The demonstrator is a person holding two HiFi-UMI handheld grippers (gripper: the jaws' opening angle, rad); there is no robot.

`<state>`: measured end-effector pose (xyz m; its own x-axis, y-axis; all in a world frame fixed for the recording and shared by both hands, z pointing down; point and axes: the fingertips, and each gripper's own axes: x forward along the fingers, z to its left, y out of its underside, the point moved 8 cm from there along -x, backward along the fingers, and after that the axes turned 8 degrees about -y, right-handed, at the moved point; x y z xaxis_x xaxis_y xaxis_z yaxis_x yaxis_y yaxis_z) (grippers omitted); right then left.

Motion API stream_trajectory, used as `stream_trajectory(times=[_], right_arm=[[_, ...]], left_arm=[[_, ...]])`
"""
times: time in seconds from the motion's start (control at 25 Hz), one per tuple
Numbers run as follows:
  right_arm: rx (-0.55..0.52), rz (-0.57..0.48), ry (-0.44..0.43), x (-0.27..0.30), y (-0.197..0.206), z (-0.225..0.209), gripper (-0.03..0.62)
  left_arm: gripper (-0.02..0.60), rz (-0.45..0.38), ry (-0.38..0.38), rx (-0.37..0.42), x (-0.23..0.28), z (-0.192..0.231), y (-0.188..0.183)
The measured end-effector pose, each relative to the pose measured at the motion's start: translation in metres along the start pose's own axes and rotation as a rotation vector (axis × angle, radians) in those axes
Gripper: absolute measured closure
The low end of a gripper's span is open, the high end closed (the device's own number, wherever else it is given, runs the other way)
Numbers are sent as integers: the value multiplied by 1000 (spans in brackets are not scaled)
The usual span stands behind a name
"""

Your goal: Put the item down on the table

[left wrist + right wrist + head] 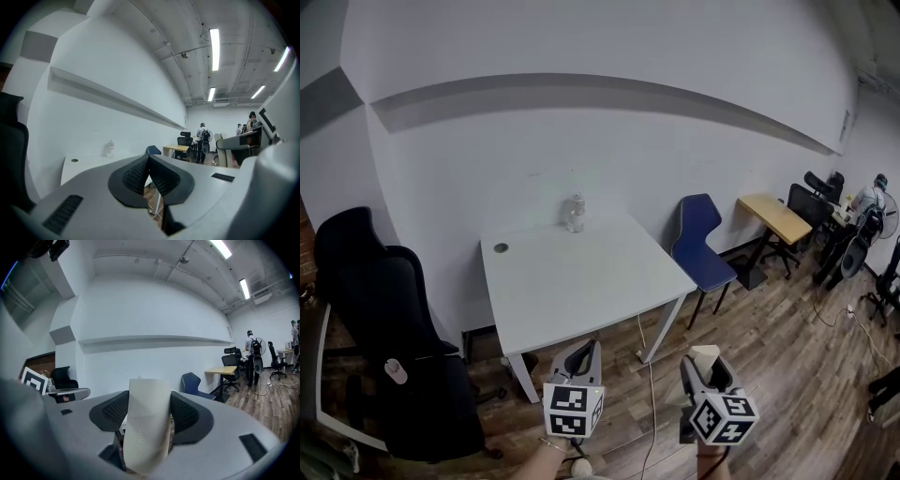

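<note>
My right gripper (149,409) (703,364) is shut on a white, slightly twisted box-like item (146,420), whose pale top (704,356) shows between the jaws in the head view. It hangs in front of the white table (609,291), off its near right corner, above the wooden floor. My left gripper (149,174) (584,356) is shut with its black pads pressed together and nothing between them. It hovers just before the table's near edge. A clear plastic bottle (574,213) (109,148) stands at the table's far edge by the wall.
A black office chair (389,337) stands left of the table and a blue chair (701,246) to its right. Further right are a wooden desk (776,217) and more chairs. A cable (649,375) runs over the floor under the table. People stand far back.
</note>
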<state>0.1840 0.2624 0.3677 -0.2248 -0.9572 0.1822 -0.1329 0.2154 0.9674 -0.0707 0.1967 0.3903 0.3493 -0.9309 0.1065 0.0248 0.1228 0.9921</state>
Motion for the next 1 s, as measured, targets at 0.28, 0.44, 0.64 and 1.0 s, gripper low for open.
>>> stream_trajectory(times=[0.28, 0.44, 0.64, 1.0], right_arm=[[-21, 4, -13, 36, -11, -11, 298], [-26, 1, -27, 59, -14, -13, 298], [-26, 20, -46, 84, -13, -13, 298], [-17, 39, -65, 119, -11, -14, 298]], left_arm=[[565, -3, -13, -13, 34, 9, 0], [565, 1, -24, -13, 50, 17, 3], [565, 7, -45, -19, 62, 31, 6], [565, 15, -94, -27, 73, 54, 10]])
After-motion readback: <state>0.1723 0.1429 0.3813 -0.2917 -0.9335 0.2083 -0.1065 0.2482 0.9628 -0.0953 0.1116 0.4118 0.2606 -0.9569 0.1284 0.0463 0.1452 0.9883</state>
